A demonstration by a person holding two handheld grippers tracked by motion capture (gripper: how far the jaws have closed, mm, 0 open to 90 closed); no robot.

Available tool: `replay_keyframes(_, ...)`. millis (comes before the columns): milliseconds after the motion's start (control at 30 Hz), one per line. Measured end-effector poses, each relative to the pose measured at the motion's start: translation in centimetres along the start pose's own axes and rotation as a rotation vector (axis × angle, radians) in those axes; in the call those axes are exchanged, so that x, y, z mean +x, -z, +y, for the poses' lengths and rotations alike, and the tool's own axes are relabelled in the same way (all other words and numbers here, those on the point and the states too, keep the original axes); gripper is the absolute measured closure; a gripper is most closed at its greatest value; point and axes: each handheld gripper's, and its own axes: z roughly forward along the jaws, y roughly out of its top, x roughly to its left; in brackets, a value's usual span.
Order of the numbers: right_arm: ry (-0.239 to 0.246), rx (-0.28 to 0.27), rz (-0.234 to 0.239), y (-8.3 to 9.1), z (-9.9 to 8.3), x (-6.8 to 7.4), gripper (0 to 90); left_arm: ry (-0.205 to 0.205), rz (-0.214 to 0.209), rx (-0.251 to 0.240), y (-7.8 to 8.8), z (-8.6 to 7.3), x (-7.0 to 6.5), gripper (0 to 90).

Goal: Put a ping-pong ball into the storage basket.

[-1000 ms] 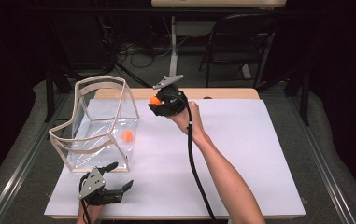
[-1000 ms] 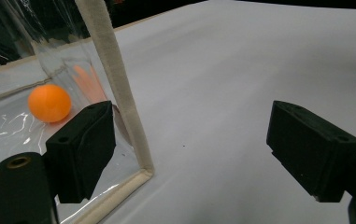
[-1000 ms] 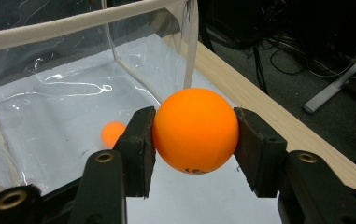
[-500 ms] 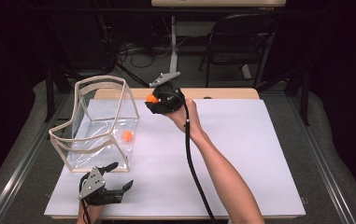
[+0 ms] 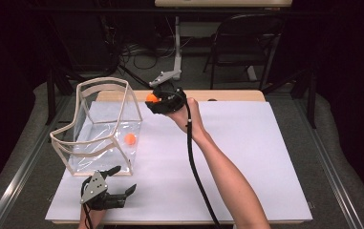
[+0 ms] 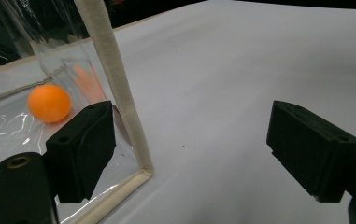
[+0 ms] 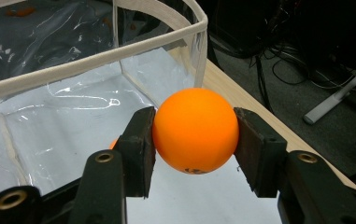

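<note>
Clear bin (image 5: 101, 125) sits near the tabletop's (image 5: 246, 143) far-left corner, my right tool (image 7: 195, 133) pinches the orange ball (image 7: 195, 130) just outside its rim, left tool (image 6: 203, 154) spread idle: releasing early bounces it off the tabletop.

the clear bin (image 5: 104, 125) blocks the surface's (image 5: 265, 157) left part, though its top is open; right of it the white surface lies free.

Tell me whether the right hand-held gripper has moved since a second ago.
Yes. The right hand-held gripper, shut on the orange ball, has shifted left, nearer the clear bag's rim.
</note>
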Motion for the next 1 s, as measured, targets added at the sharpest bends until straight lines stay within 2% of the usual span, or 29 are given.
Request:
replay_keyframes(633,0.011,-0.014,0.022,-0.3,1.5,0.8,51.2,0.0,0.0,-0.004,0.0,0.0,0.1,15.7)
replay_keyframes(1000,0.032,-0.022,0.031,-0.3,2.7,1.5,51.1,0.0,-0.003,-0.003,0.0,0.0,0.1,15.7)
